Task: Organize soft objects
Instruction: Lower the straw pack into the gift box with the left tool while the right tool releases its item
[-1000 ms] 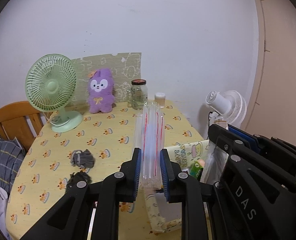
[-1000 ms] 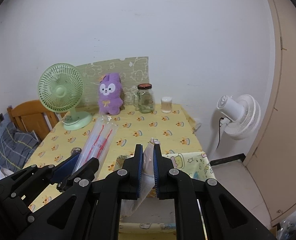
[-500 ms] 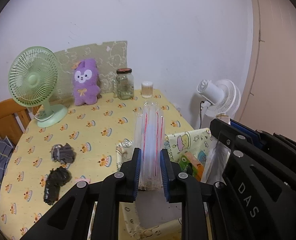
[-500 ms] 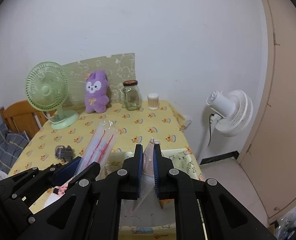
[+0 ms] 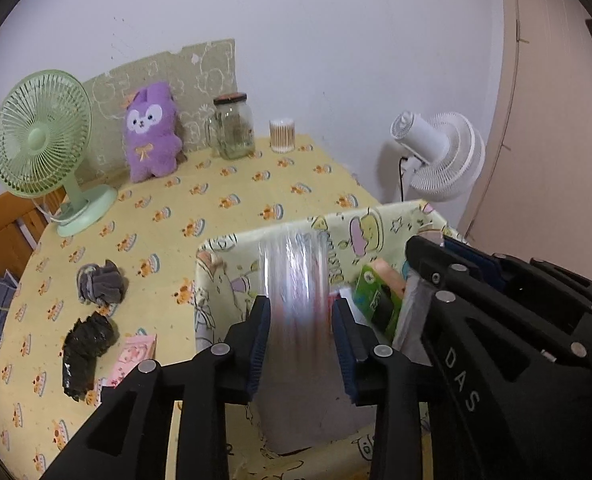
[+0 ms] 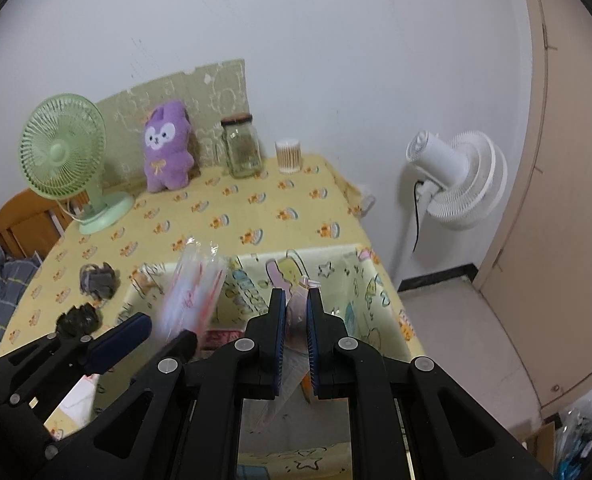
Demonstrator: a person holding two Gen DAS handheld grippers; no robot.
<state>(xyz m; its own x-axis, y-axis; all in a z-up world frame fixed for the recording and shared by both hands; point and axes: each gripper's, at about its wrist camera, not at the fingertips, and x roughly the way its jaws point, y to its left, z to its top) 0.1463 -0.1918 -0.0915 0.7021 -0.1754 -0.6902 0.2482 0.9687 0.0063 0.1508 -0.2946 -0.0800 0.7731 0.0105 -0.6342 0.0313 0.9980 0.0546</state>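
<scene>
A yellow cartoon-print fabric box [image 5: 375, 216] [image 6: 335, 252] stands at the near edge of the table. My left gripper [image 5: 300, 308] [image 6: 156, 332] hangs over it and its jaws are opening. A clear packet with red stripes [image 5: 296, 272] [image 6: 194, 288] stands blurred between the pads, and they no longer squeeze it. My right gripper [image 6: 296, 296] [image 5: 435, 240] is shut on a thin clear plastic bag [image 6: 296, 312] above the box's right half. A grey sock bundle [image 5: 100, 284] and a black one [image 5: 86, 344] lie left of the box. A purple plush [image 5: 150, 132] leans at the back.
A green desk fan [image 5: 42, 136], a glass jar [image 5: 234, 128] and a cotton-swab tub [image 5: 282, 136] stand along the wall. A pink packet [image 5: 134, 356] lies beside the box. A green carton [image 5: 375, 296] sits inside it. A white floor fan [image 6: 455, 180] stands right of the table.
Both grippers came down over the fabric box, which now fills the lower view. The left jaws have widened and the striped packet, gripped before, now looks blurred between them.
</scene>
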